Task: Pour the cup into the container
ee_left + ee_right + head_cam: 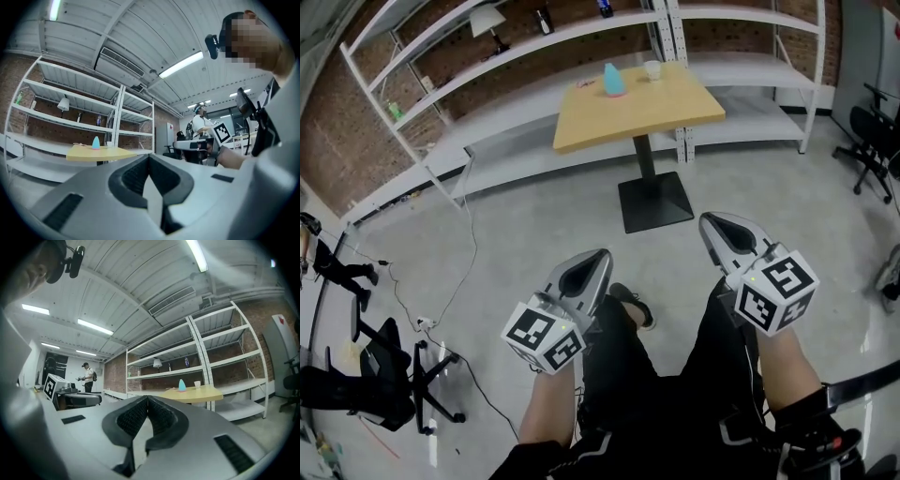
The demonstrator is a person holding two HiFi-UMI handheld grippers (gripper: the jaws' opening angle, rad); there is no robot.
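so far nothing of the pour is done — by my reading the task has hardly begun. the white cup point(652, 68) stands upright at the far side of the yellow table point(675, 112). the blue-green container point(613, 80) stands near it but apart from it, to its left in the head view. whether the cup holds anything is too small to tell. both things are well apart from the person, with a wide stretch of grey floor between.

the left hand-held gripper point(586, 272) is held out level above the person's legs, its jaws pressed together with nothing between them. the right hand-held gripper point(722, 232) is just the same: jaws together, empty. each gripper view shows the table far off beyond the closed tips.

what is left, as i judge it, is everything. the person must reach the table, spread one pair of jaws, take the cup, lift it, tip it over the container and set it back down.

counted: one cup, one container, one table, two hand-held grippers. on the white shelves point(741, 70) behind the table there is one lamp point(490, 19) and two dark bottles. a small flat thing lies by the container — i cannot tell what it is.
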